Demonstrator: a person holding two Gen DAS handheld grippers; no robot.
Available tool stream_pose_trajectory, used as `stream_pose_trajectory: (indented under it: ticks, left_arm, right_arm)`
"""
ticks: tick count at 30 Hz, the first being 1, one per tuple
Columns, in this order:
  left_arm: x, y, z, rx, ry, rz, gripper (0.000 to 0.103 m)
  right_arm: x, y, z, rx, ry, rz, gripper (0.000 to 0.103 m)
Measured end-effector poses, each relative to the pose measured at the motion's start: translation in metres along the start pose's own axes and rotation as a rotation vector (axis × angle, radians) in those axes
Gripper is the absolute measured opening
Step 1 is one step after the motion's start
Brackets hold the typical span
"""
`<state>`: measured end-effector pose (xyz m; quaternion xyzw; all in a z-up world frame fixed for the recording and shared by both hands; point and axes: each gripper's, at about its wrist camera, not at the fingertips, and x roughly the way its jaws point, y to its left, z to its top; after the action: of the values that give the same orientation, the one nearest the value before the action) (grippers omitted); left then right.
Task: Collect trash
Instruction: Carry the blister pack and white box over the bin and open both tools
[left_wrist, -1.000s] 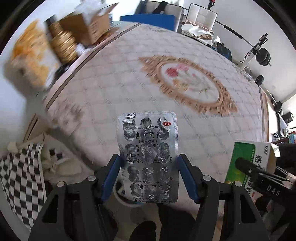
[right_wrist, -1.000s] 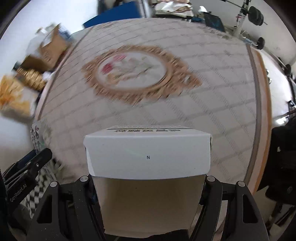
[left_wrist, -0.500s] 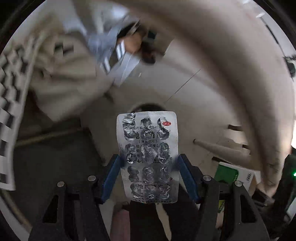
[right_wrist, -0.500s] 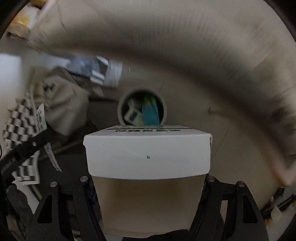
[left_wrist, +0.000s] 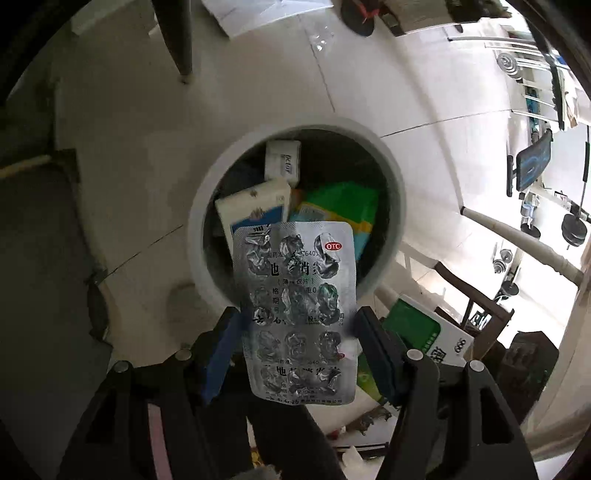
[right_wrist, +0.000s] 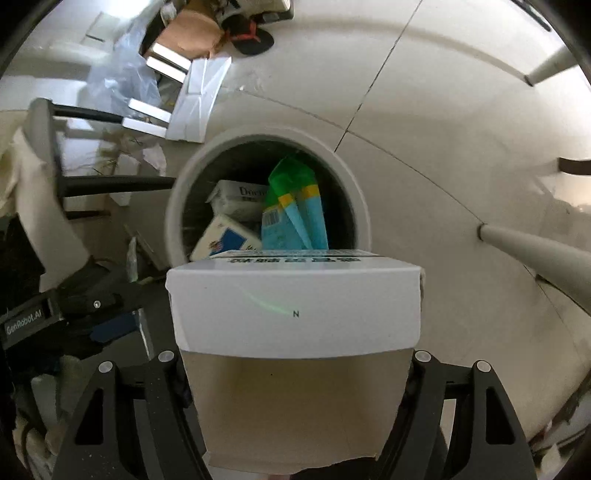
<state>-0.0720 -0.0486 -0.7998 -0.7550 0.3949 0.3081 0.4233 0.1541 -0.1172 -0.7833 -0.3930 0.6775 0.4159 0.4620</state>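
Observation:
My left gripper (left_wrist: 297, 332) is shut on an empty silver blister pack (left_wrist: 295, 291), held above a round white trash bin (left_wrist: 207, 206) on the floor. The bin holds white boxes (left_wrist: 282, 162) and a green and blue packet (left_wrist: 340, 206). My right gripper (right_wrist: 295, 369) is shut on a white medicine box (right_wrist: 295, 306) with its flap open, held just in front of the same bin (right_wrist: 177, 199). The box's green side also shows in the left wrist view (left_wrist: 417, 332). The left gripper shows at the left of the right wrist view (right_wrist: 85, 306).
The bin stands on a pale tiled floor (right_wrist: 424, 129). White table legs (right_wrist: 535, 251) rise at the right. A chair frame (right_wrist: 92, 181), plastic bags and cardboard (right_wrist: 184, 48) lie behind the bin on the left. Dumbbells (left_wrist: 572, 229) stand at the far right.
Both grippers swung down from the tabletop to the floor and came close over the trash bin, which now fills the middle of both views. Both still hold their items.

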Motion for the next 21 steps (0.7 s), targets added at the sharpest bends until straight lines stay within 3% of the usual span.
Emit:
stream_pose_trajectory:
  ticks: [1,2,4,5,6,11,16,19,21]
  left_arm:
    - [0.004,0.003,0.005,0.001,-0.001,0.003,0.083]
    - [0.005,0.005,0.007,0.003,-0.002,0.002,0.092]
    - [0.002,0.008,0.007,-0.002,-0.014,0.014,0.093]
    - [-0.002,0.009,0.006,-0.004,-0.02,0.022,0.094]
    - [-0.008,0.011,0.003,-0.005,-0.026,0.031,0.097]
    - [-0.039,0.016,-0.017,0.017,-0.125,0.145,0.098]
    - [-0.074,0.0,-0.056,0.101,-0.267,0.392,0.098]
    - [-0.089,-0.013,-0.084,0.136,-0.297,0.48,0.098]
    - [-0.099,-0.019,-0.098,0.155,-0.303,0.516,0.098]
  right_arm:
    - [0.009,0.001,0.004,-0.008,0.009,0.007,0.078]
    - [0.018,0.002,0.007,-0.015,0.019,0.022,0.079]
    - [0.028,0.003,0.009,-0.028,0.035,0.027,0.083]
    - [0.031,0.005,0.01,-0.029,0.039,0.041,0.097]
    - [0.031,0.007,0.009,-0.034,0.039,0.058,0.103]
    - [0.018,0.018,0.007,-0.07,0.004,0.061,0.103]
    - [-0.009,0.03,-0.011,-0.148,-0.062,-0.109,0.103]
    - [-0.031,0.035,-0.029,-0.167,-0.081,-0.219,0.103]
    - [-0.049,0.032,-0.039,-0.164,-0.088,-0.239,0.103]
